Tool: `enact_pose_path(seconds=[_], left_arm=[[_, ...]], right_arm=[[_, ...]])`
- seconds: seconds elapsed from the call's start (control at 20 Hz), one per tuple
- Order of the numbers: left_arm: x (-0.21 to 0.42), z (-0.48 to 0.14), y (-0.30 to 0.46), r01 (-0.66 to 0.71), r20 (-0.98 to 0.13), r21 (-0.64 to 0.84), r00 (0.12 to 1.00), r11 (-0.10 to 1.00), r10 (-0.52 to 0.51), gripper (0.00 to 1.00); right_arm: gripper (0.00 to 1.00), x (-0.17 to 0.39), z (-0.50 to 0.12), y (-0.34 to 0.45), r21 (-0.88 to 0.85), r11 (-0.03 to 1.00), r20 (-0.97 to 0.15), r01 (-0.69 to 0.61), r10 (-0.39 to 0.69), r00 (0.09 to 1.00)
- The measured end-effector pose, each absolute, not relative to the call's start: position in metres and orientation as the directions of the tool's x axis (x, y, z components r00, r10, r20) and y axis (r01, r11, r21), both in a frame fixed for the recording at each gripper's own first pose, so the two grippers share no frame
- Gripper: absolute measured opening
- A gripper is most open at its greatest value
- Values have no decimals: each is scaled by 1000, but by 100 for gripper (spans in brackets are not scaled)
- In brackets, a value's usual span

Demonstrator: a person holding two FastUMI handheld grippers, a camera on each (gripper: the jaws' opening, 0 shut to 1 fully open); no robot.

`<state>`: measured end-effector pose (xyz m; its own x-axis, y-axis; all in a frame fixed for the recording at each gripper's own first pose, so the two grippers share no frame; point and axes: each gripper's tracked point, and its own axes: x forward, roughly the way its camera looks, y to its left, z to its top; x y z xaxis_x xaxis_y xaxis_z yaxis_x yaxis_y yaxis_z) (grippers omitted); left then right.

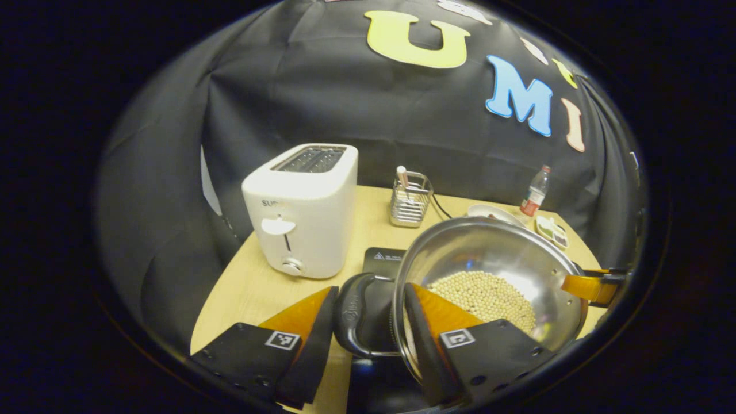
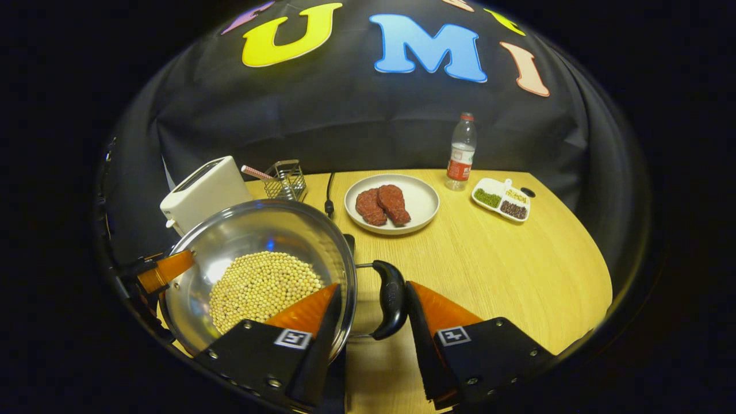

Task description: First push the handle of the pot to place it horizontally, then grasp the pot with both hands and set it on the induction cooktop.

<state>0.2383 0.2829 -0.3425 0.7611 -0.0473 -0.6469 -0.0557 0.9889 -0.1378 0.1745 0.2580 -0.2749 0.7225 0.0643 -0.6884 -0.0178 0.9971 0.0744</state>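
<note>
Just in front of the white two-slot toaster (image 1: 302, 210) on the pale wooden table (image 2: 506, 259) sits the round stainless-steel pot (image 1: 489, 264), w/ a layer of small pale beans (image 2: 261, 287) in the bottom. Its two black loop handles (image 1: 362, 316) stick out on opposite sides, so the handle-to-handle axis runs roughly level across the table, toaster side to open-table side. The black induction cooktop (image 1: 384, 259) shows as a dark corner betw. toaster and pot, partly hidden by the pot; can't tell if the pot rests on it. Left gripper (image 1: 368, 322) comes in low from the toaster side, fingers pointing along the table, one orange finger outside the handle loop, the other over the rim inside the pot; jaws narrow, straddling handle and wall, contact on both sides not clear. Right gripper (image 2: 371, 310) mirrors it on the far side: one finger inside the rim over the beans, the other beyond the black handle (image 2: 391, 305), narrow gap, squeeze not confirmed. Behind the toaster side: a wire utensil caddy (image 2: 286, 178). Farther from toaster: a white plate (image 2: 422, 198) w/ two red meat pieces (image 2: 382, 206), a clear plastic bottle (image 2: 460, 152), a small divided white dish (image 2: 500, 199).
</note>
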Motion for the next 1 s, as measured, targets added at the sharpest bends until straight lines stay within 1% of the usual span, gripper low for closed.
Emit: enact_pose_path(seconds=[0.1, 0.15, 0.25, 0.3, 0.4, 0.45, 0.5, 0.55, 0.6, 0.7, 0.75, 0.8, 0.85, 1.0], left_arm=[[235, -325, 290, -104, -614, -106, 789, 989, 17, 100], [234, -310, 288, -121, -584, -110, 811, 987, 34, 98], [232, -279, 285, -150, -517, -107, 853, 983, 74, 98], [226, -260, 281, -160, -482, -100, 871, 982, 93, 95], [218, -219, 264, -148, -407, -75, 907, 986, 105, 99], [214, -198, 255, -146, -374, -58, 920, 988, 114, 97], [207, -181, 242, -142, -342, -52, 932, 988, 116, 97], [200, -162, 226, -137, -315, -58, 943, 989, 112, 95], [190, -146, 210, -135, -294, -66, 949, 989, 110, 97], [166, -118, 177, -129, -254, -81, 961, 988, 104, 97], [154, -103, 162, -123, -233, -81, 967, 989, 101, 99], [140, -91, 147, -124, -210, -79, 972, 989, 105, 99], [128, -79, 131, -121, -193, -81, 976, 989, 104, 97], [89, -54, 83, -103, -155, -63, 984, 993, 92, 97]], right_arm=[[100, 178, -251, 241, 56, 998, -628, -22, 52, 776], [98, 177, -240, 234, 57, 998, -603, -25, 55, 796], [98, 176, -220, 214, 58, 998, -555, -32, 59, 830], [98, 175, -210, 203, 60, 998, -530, -34, 61, 846], [98, 169, -184, 178, 71, 997, -472, -36, 65, 879], [98, 163, -176, 167, 74, 997, -457, -37, 66, 887], [97, 156, -163, 153, 76, 996, -438, -40, 69, 896], [98, 151, -153, 142, 74, 996, -418, -48, 75, 905], [97, 144, -141, 129, 67, 996, -395, -53, 75, 916], [97, 124, -119, 101, 56, 996, -349, -67, 82, 933], [98, 113, -109, 90, 63, 995, -330, -72, 89, 940], [98, 103, -102, 80, 72, 994, -319, -81, 100, 942], [97, 89, -96, 69, 79, 993, -311, -90, 111, 944], [97, 61, -77, 30, 69, 993, -271, -93, 109, 957]])
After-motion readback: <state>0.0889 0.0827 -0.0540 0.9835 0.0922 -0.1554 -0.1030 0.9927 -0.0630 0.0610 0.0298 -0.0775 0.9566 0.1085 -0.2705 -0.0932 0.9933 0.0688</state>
